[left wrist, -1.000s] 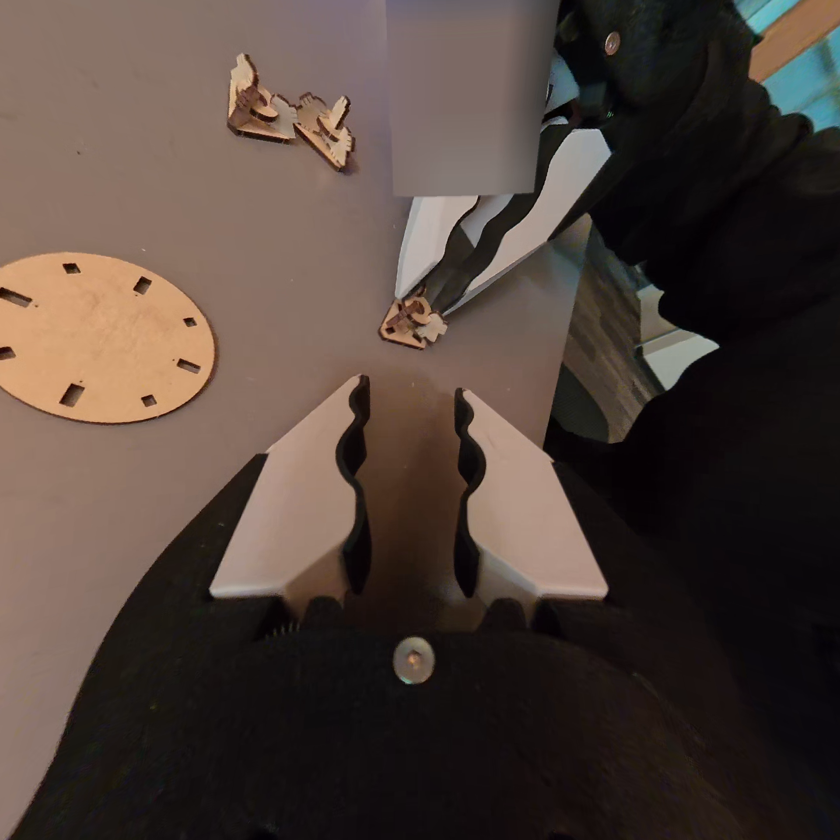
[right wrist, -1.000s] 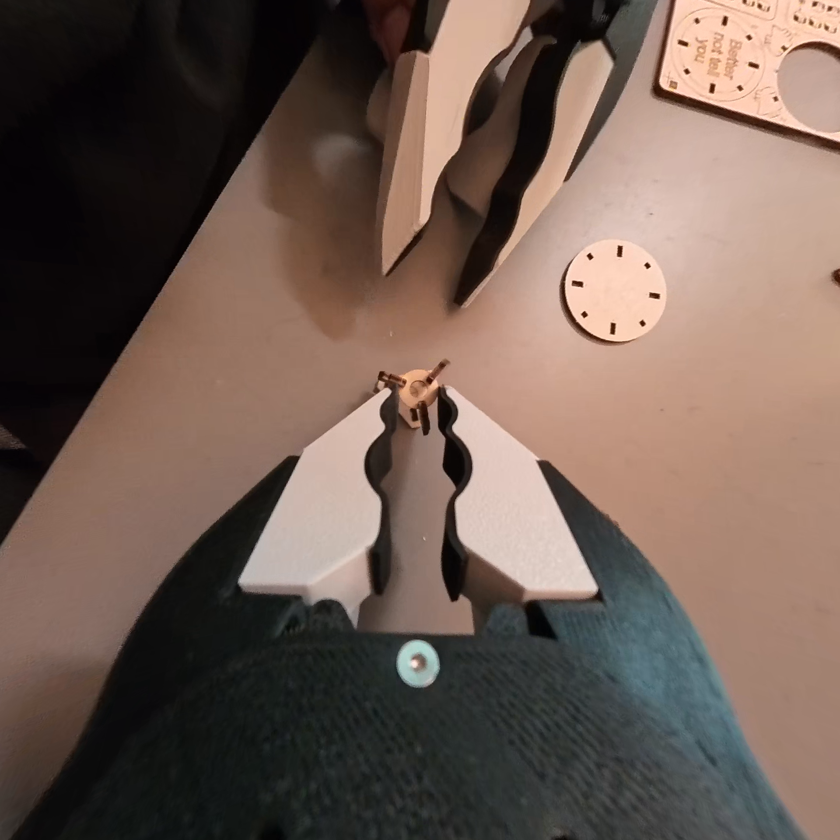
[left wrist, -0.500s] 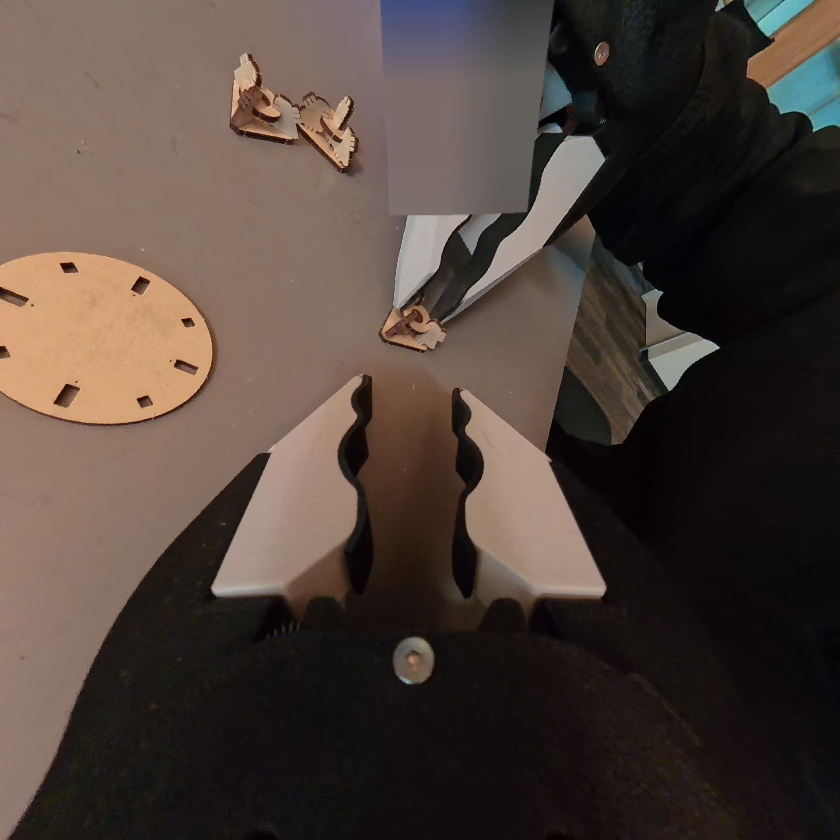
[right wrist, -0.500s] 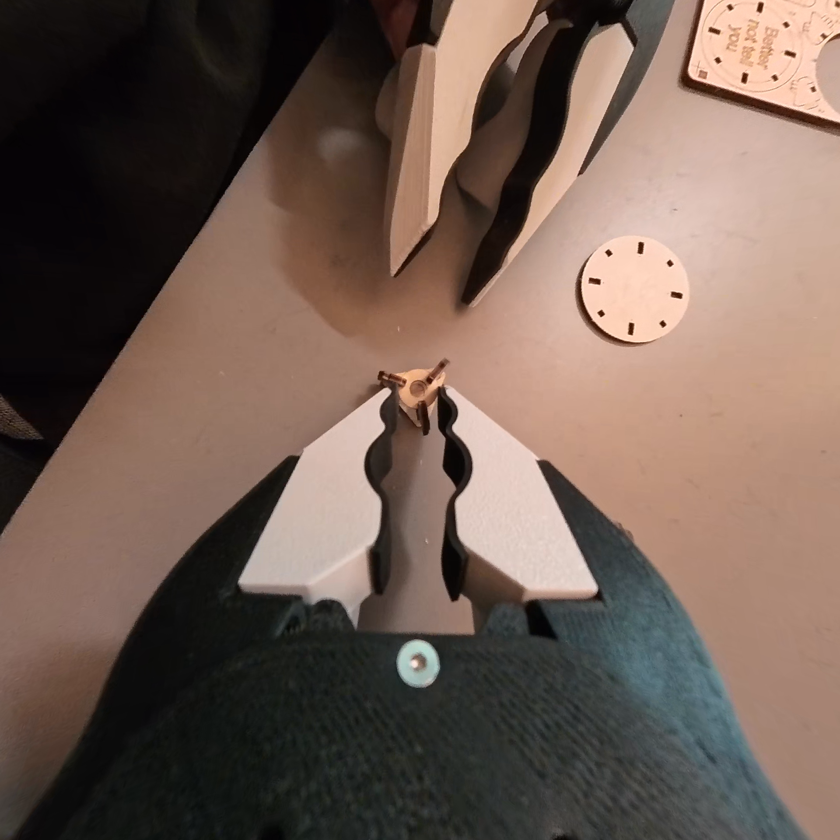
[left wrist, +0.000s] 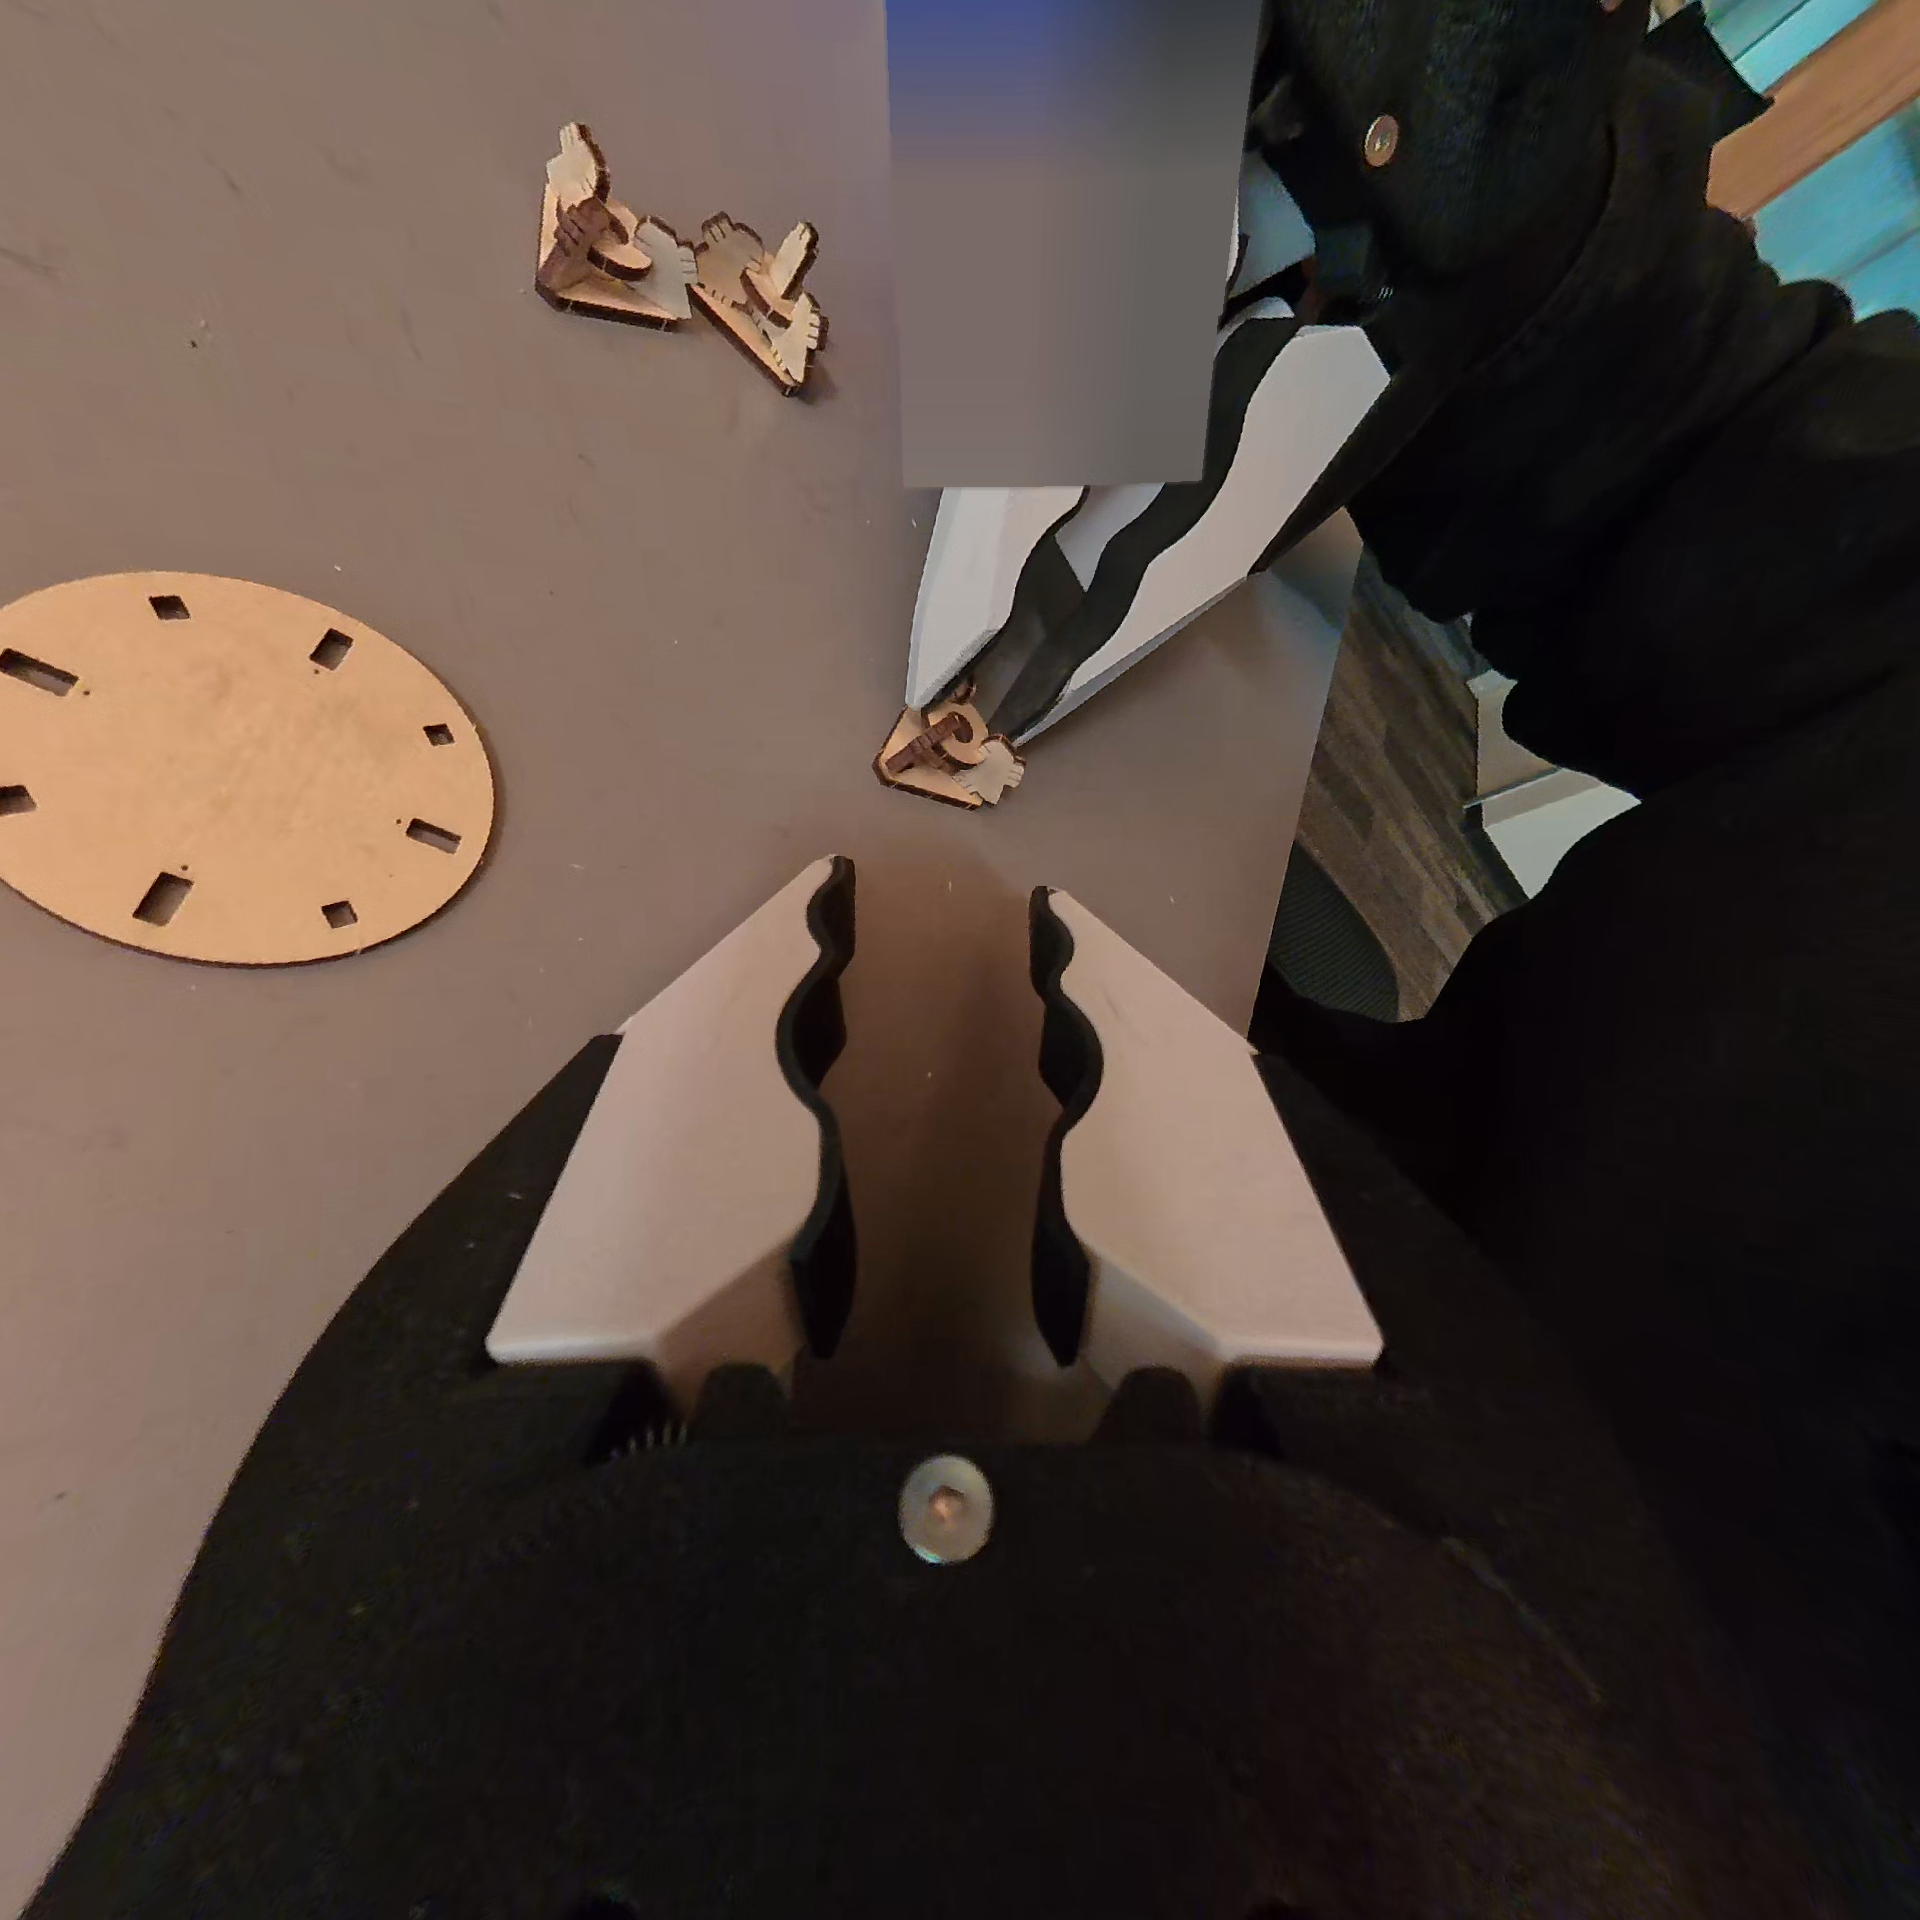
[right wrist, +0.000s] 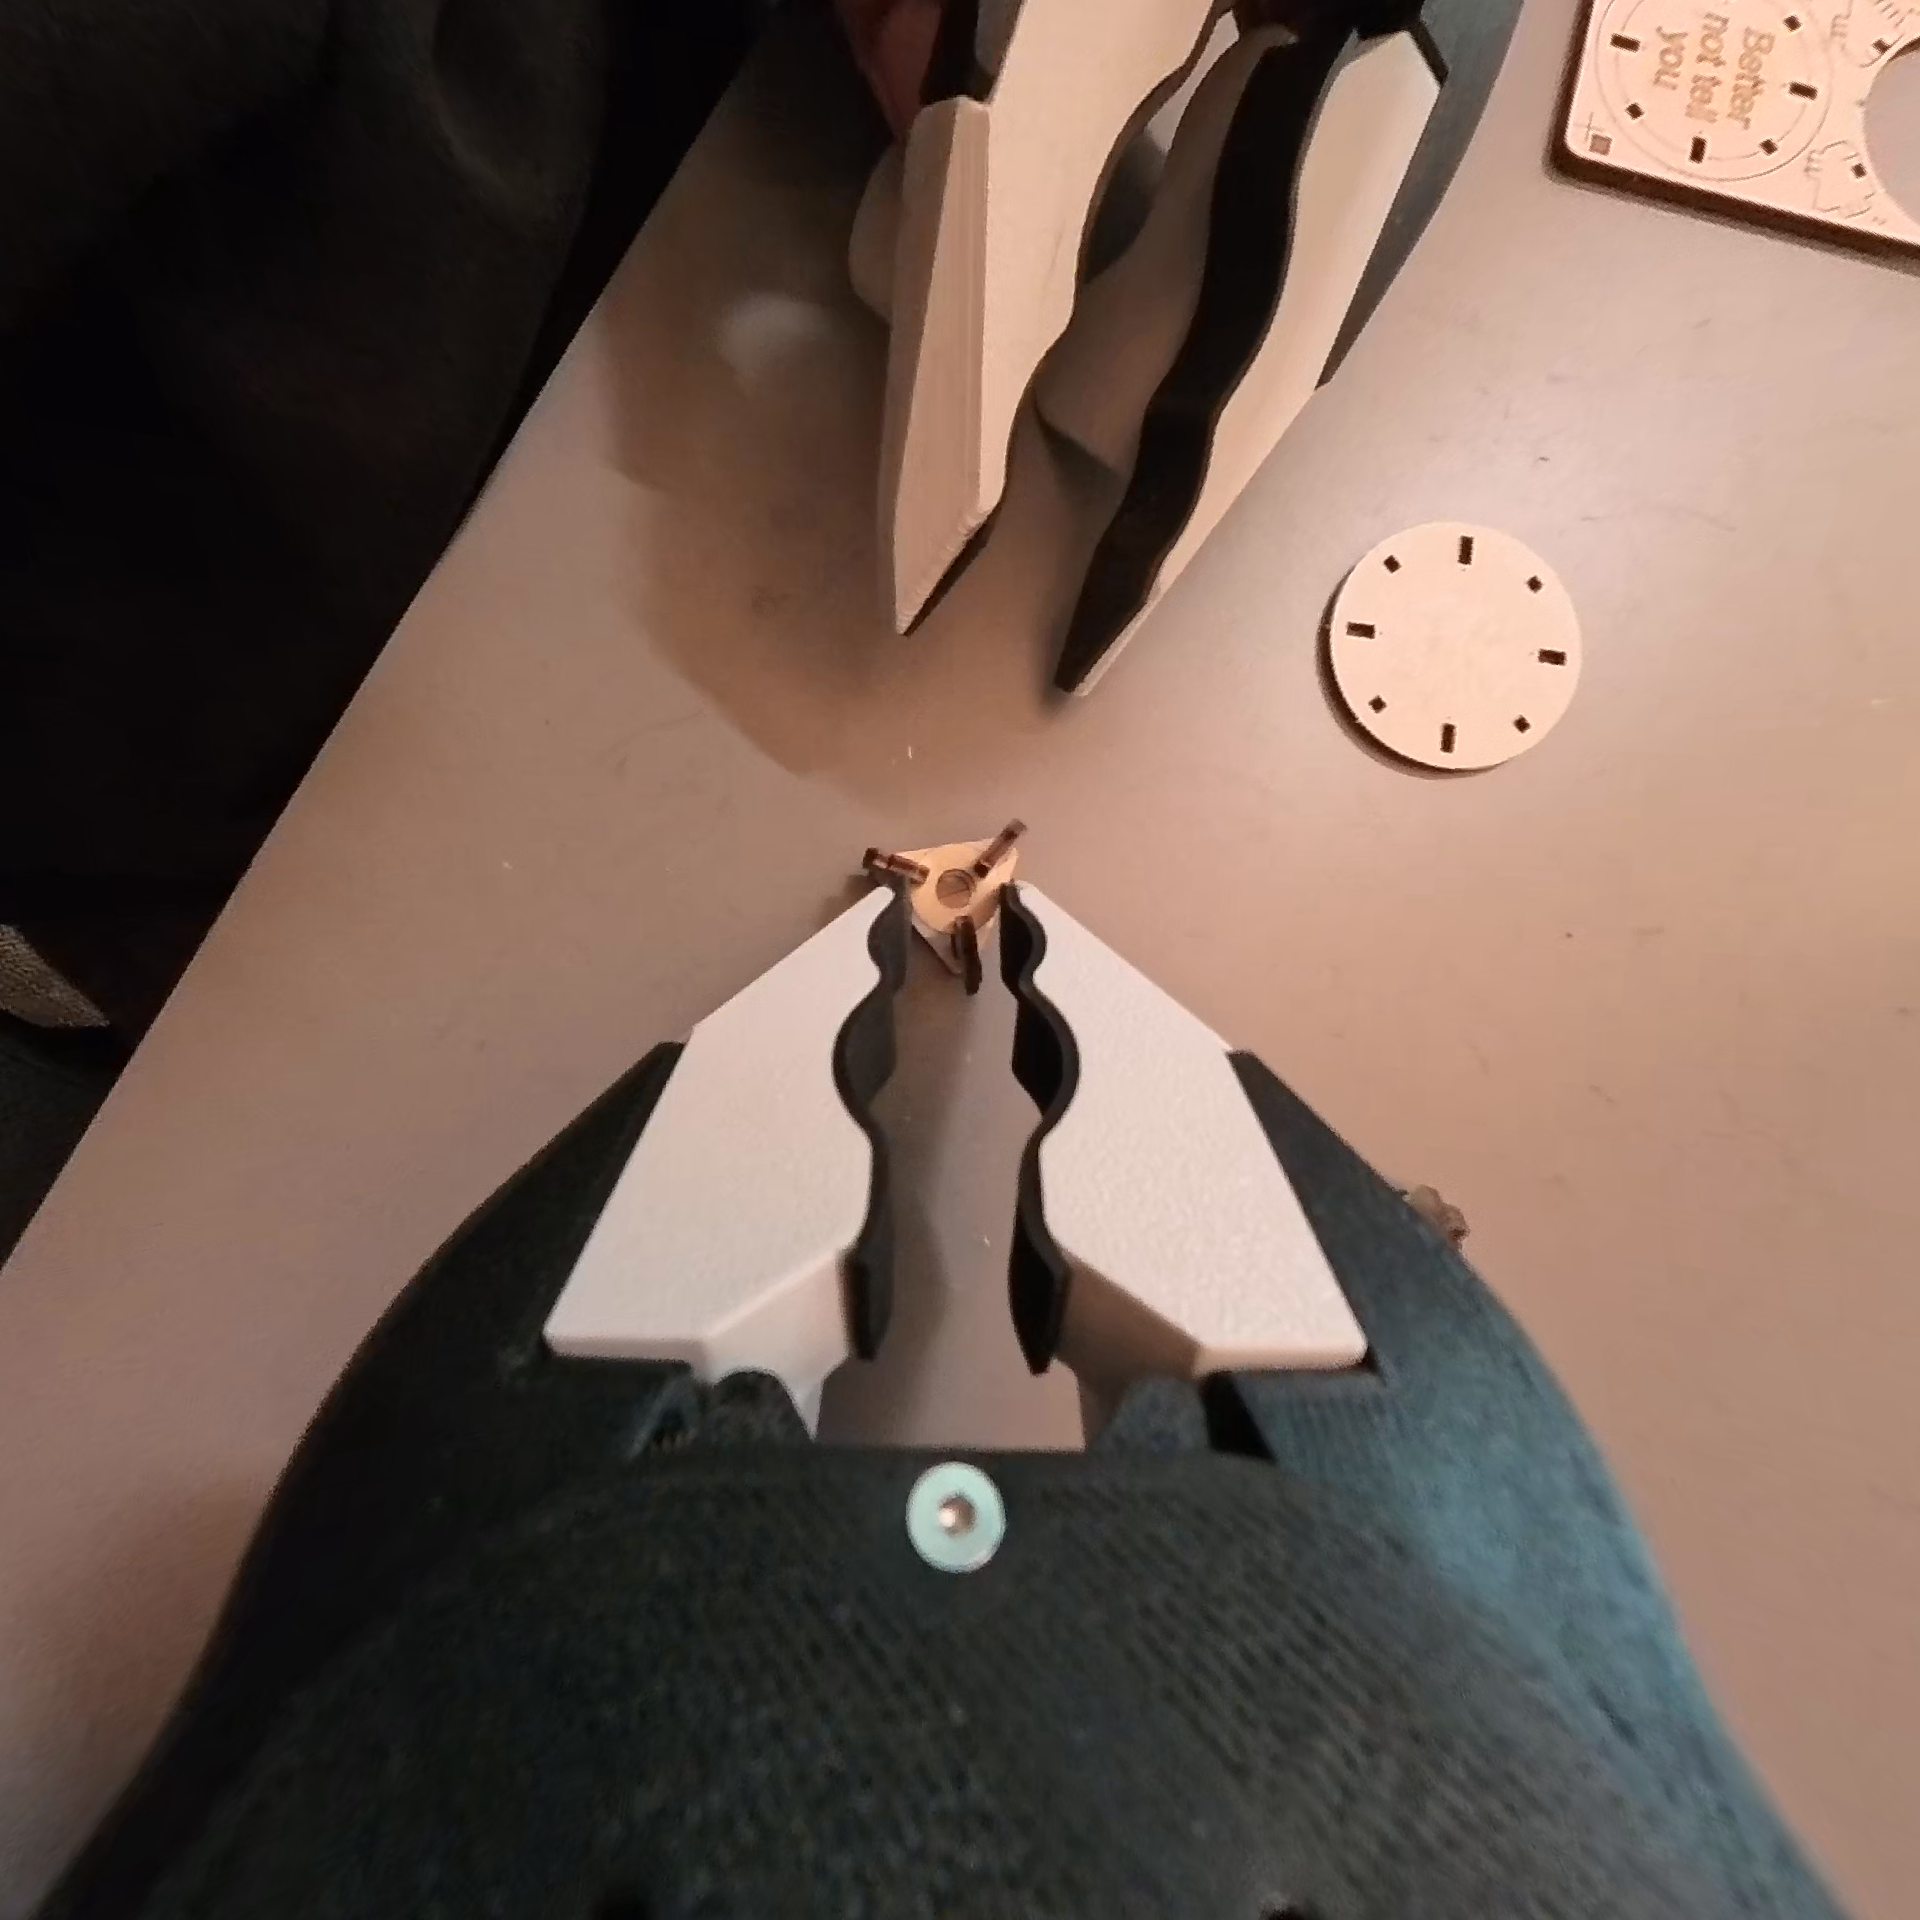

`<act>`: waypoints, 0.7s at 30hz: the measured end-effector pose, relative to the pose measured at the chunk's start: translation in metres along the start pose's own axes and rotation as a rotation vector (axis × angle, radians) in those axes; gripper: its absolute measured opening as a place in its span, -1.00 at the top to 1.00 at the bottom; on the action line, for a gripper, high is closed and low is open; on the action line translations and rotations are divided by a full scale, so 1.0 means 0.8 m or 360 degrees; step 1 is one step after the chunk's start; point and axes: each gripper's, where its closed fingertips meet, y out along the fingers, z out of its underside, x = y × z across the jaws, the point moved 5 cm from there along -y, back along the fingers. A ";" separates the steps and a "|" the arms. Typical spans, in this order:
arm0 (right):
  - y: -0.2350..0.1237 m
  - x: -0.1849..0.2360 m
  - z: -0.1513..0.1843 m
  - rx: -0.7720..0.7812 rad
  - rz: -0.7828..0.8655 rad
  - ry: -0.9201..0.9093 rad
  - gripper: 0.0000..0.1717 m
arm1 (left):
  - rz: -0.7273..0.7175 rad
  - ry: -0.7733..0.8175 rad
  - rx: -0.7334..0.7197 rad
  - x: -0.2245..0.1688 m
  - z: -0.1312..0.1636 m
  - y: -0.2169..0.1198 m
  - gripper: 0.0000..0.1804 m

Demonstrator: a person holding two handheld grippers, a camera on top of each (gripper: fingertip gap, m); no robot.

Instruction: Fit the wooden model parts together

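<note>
Little has moved; right gripper (right wrist: 951, 909) clamps wooden piece (right wrist: 948, 896), underside hidden.

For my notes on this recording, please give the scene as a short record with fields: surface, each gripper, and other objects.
Surface: grey table
Left gripper: open, nothing between its fingers, above bare table
Right gripper: shut on a small triangular wooden piece at the fingertips, near the table edge
Wooden disc: round, with slots, lying flat to the left of the left gripper
Two small wooden assemblies: side by side, farther off
Wooden sheet: cut-out panel at the far corner
</note>
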 end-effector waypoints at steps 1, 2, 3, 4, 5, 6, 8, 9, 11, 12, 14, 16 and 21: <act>0.000 0.000 0.000 -0.0003 0.0004 0.0005 0.82 | -0.0003 0.0002 0.0000 0.000 0.000 0.000 0.64; 0.000 0.000 0.000 -0.0005 0.0009 0.0009 0.82 | -0.0005 0.0003 0.0000 0.000 0.000 0.000 0.64; 0.000 0.001 0.000 -0.0008 0.0012 0.0013 0.82 | -0.0006 0.0002 -0.0001 0.000 0.000 0.000 0.64; 0.000 0.001 0.000 -0.0012 0.0016 0.0018 0.82 | -0.0006 0.0000 -0.0003 0.000 0.000 0.000 0.64; 0.000 0.001 0.001 -0.0015 0.0019 0.0022 0.82 | -0.0006 -0.0001 -0.0003 0.000 0.000 0.000 0.64; 0.000 0.001 0.001 -0.0017 0.0022 0.0024 0.82 | -0.0006 -0.0002 -0.0003 0.000 0.000 0.000 0.64; 0.000 0.001 0.001 -0.0021 0.0025 0.0027 0.82 | -0.0008 -0.0002 -0.0003 0.000 0.000 0.000 0.64; 0.000 0.001 0.001 -0.0025 0.0026 0.0030 0.82 | -0.0009 -0.0001 -0.0003 0.000 0.000 0.000 0.64; 0.000 0.002 0.001 -0.0035 0.0028 0.0034 0.82 | -0.0013 0.0000 -0.0004 0.000 0.000 0.000 0.65; 0.001 0.002 0.001 -0.0040 0.0029 0.0036 0.82 | -0.0014 -0.0001 -0.0006 0.000 0.000 0.000 0.65; 0.001 0.002 0.002 -0.0047 0.0030 0.0040 0.82 | -0.0016 -0.0002 -0.0008 0.000 0.000 0.000 0.65; 0.001 0.002 0.002 -0.0047 0.0034 0.0040 0.82 | -0.0018 0.0000 -0.0008 0.000 0.000 0.000 0.65; 0.001 0.002 0.001 -0.0029 0.0042 0.0041 0.82 | -0.0022 0.0004 -0.0007 0.000 0.000 0.000 0.65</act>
